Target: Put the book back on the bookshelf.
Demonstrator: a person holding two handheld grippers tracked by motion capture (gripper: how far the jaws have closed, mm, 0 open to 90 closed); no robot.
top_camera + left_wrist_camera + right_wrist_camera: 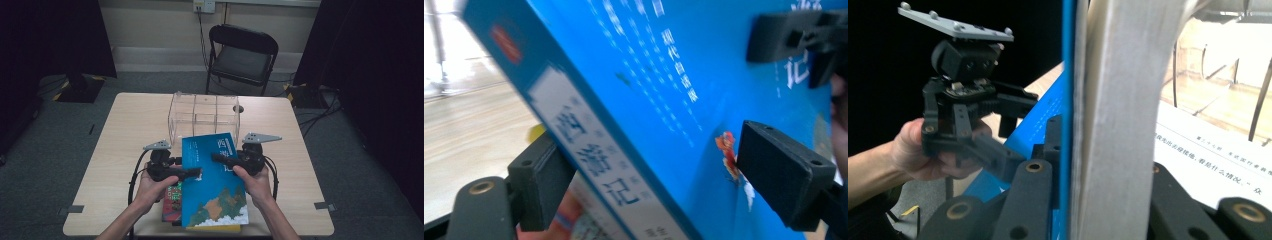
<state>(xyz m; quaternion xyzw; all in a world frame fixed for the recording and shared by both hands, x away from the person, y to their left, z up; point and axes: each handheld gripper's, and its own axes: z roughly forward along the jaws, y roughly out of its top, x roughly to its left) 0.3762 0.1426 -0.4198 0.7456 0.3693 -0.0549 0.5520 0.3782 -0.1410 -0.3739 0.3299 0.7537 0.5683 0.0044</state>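
Both grippers hold the blue book point(214, 180), lifted off the stack point(173, 200) at the near table edge: left gripper point(192, 173) clamps the spine side, right gripper point(220, 159) clamps the far edge. Next, I'd judge: stand it upright and slot it into the clear organizer point(204, 116) behind.

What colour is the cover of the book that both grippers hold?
The book has a bright blue cover with white characters and a mountain picture at its bottom, seen best in the high view.

A blue book point(212, 180) with white lettering, tilted and lifted above other books point(172, 202) at the table's near edge.
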